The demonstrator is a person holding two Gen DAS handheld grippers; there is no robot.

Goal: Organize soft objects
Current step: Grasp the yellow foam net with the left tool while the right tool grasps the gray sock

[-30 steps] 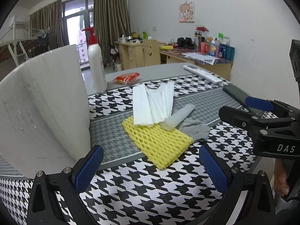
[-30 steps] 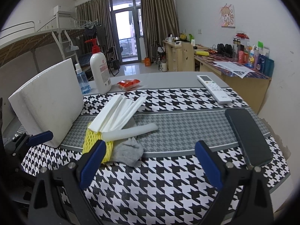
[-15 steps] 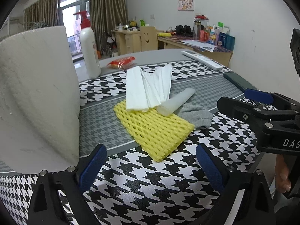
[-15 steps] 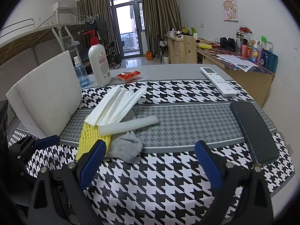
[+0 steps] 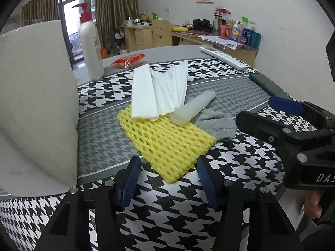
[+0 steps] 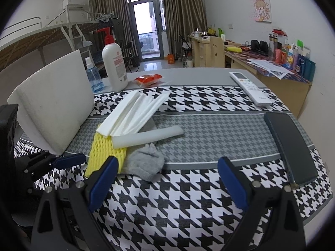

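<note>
Left wrist view looks down at the near end of the yellow mesh (image 5: pixel 167 144), a foam net lying flat on the houndstooth cloth (image 5: pixel 167 215). The left claw (image 5: pixel 167 175) hangs low over the cloth with its jaws closing; the near corner of the mesh sits between the two blue pads (image 5: pixel 129 182), which do not press on it yet. On the far end of the mesh lie folded white sheets (image 5: pixel 159 92), and a white foam tube (image 5: pixel 192 107) rests slantwise across its far right edge. A grey sock (image 5: pixel 215 123) is bunched against the right side of the mesh, partly under the tube. A white foam block (image 5: pixel 35 104) stands tilted just left of the claw, close to the mesh but apart from it.

The right claw (image 6: pixel 167 179) is spread wide with nothing between its pads, held over bare cloth; the sock (image 6: pixel 144 163) and the mesh (image 6: pixel 104 152) lie just beyond its left pad. In the left wrist view it shows as a black frame (image 5: pixel 293 138) crowding the right side, near the sock.

Farther back stand a pump bottle (image 6: pixel 114 67), a small blue bottle (image 6: pixel 93 77), and a red packet (image 6: pixel 148 78). A remote (image 6: pixel 250 89) and a dark phone (image 6: pixel 290 146) lie well to the right, clear of the pile.
</note>
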